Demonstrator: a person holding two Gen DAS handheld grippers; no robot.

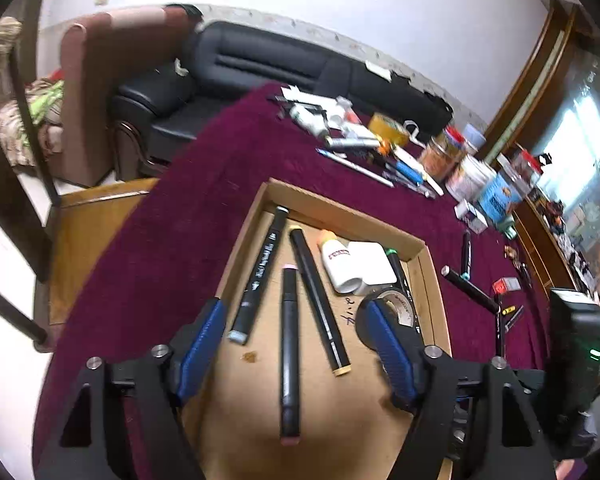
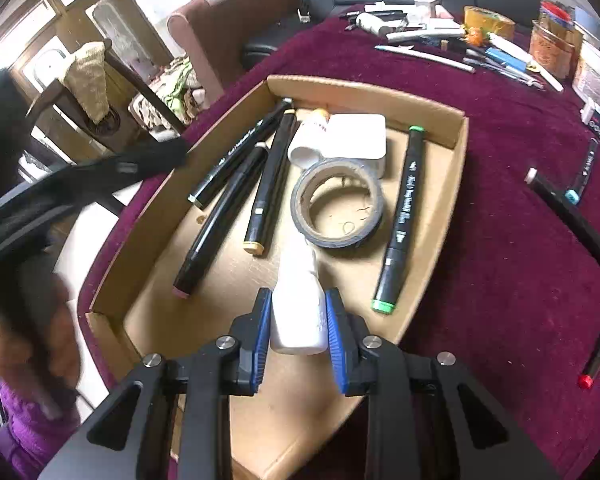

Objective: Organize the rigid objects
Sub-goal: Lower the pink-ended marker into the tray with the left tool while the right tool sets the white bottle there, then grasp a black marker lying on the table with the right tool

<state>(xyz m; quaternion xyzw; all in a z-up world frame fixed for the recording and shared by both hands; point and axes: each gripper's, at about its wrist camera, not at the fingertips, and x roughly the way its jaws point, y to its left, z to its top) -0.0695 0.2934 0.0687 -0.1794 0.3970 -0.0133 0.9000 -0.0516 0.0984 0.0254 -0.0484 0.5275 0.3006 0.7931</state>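
A shallow cardboard tray [image 2: 456, 148] lies on a maroon cloth. In it are several black markers [image 2: 272, 172], a grey tape roll [image 2: 338, 208], a white flat box [image 2: 360, 136] and a white glue bottle [image 2: 312, 132]. My right gripper [image 2: 298, 320] is shut on a small white bottle [image 2: 298, 312], held just above the tray's near end. My left gripper [image 1: 296, 340] is open over the tray [image 1: 352, 216], with a pink-capped marker [image 1: 289, 356] lying between its fingers. The tape roll [image 1: 396, 304] sits behind its right finger.
Loose markers [image 2: 576, 216] lie on the cloth right of the tray. Pens, a yellow tape roll [image 2: 488, 20], jars and boxes crowd the far edge. A black sofa [image 1: 260, 64] and a chair stand beyond the table.
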